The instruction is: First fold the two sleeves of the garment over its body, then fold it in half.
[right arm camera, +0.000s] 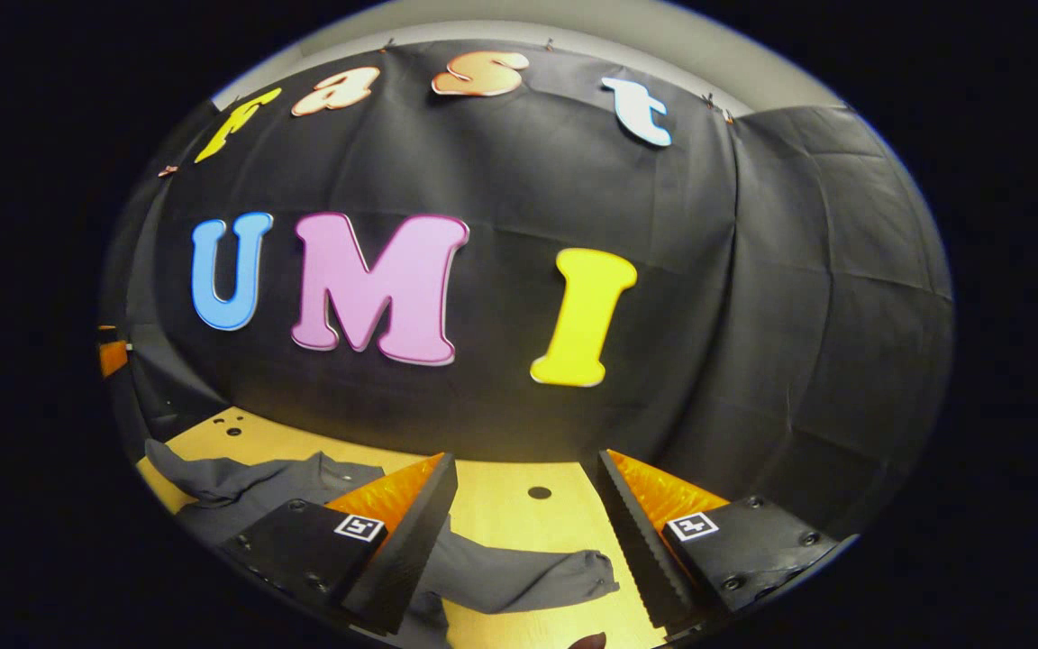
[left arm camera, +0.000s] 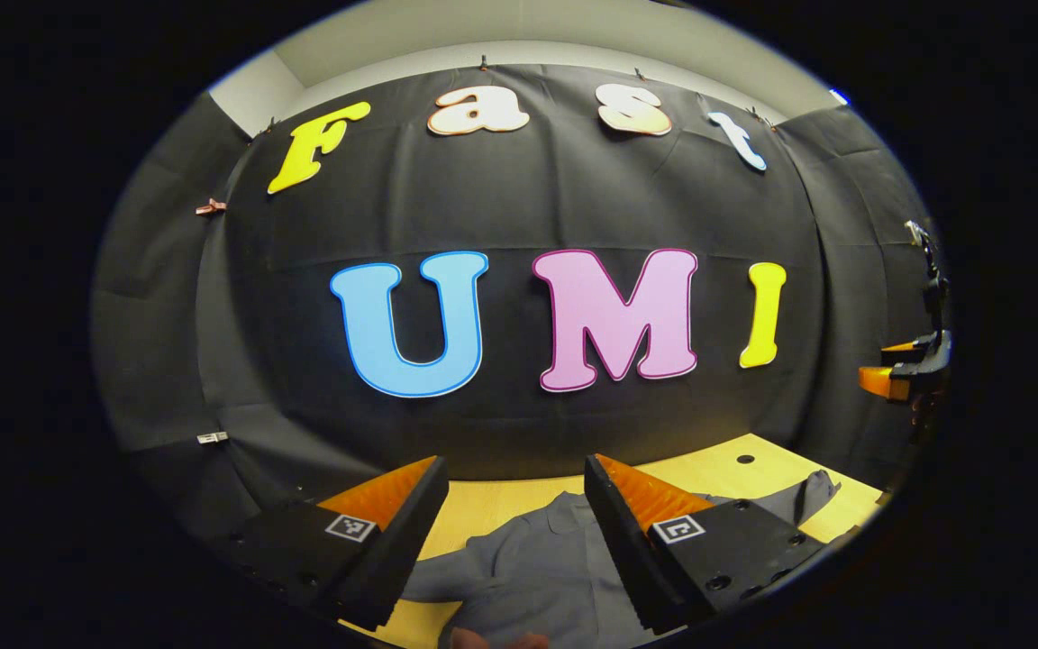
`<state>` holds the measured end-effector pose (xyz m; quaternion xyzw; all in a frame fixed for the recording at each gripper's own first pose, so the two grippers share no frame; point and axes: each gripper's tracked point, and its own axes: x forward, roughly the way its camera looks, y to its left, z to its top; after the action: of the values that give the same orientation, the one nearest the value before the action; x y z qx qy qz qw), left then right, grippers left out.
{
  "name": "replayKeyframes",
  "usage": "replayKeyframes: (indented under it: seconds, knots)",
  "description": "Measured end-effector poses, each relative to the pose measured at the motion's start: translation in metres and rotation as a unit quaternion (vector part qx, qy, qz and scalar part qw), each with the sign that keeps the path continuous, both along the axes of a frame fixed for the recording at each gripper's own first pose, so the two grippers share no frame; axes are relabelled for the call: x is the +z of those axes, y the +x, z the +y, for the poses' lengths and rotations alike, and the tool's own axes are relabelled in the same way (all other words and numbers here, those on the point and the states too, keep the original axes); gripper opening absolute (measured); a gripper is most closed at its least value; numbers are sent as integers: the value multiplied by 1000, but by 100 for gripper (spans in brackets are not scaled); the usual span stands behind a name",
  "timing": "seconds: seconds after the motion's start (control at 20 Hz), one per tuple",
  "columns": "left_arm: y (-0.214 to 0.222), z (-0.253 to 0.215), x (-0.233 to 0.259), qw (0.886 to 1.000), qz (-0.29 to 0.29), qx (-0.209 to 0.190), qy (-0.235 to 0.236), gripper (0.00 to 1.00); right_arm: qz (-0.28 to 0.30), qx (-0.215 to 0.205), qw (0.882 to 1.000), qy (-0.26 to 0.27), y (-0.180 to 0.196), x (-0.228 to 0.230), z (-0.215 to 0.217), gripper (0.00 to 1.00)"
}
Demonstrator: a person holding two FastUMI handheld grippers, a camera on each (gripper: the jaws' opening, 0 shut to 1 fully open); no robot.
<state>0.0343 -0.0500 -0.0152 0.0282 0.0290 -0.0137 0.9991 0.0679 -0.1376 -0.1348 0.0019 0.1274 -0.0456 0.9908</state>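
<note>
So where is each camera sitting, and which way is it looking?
Left gripper view: rides on the left claw, above the table, facing the wall; its open fingers frame the shirt.
Right gripper view: rides on the right claw, same heading; open fingers frame a sleeve.
Shared: shirt, table, wall.

We're in a staged recording booth, not a home: black cloth wall (left arm camera: pixel 519 207) draped all round from nine to three o'clock, pinned up with small clips (left arm camera: pixel 211 207) along its top edge. Above it at twelve, a plain pale ceiling (left arm camera: pixel 483 36). Down at six, a light wooden table (right arm camera: pixel 501 505) with round holes (right arm camera: pixel 539 492) drilled in it, a lab-style work surface.
</note>
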Motion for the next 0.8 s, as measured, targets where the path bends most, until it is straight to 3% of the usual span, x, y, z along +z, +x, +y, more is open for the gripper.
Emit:
replayKeyframes:
  seconds: [0.35,0.8]
  knots:
    - [10,-10,-13,999,28,15,2,95,93,-18,995,39,27,-120,-56,98]
    - [31,-24,-32,997,71,35,10,95,211,-50,973,76,49,-266,-108,98]
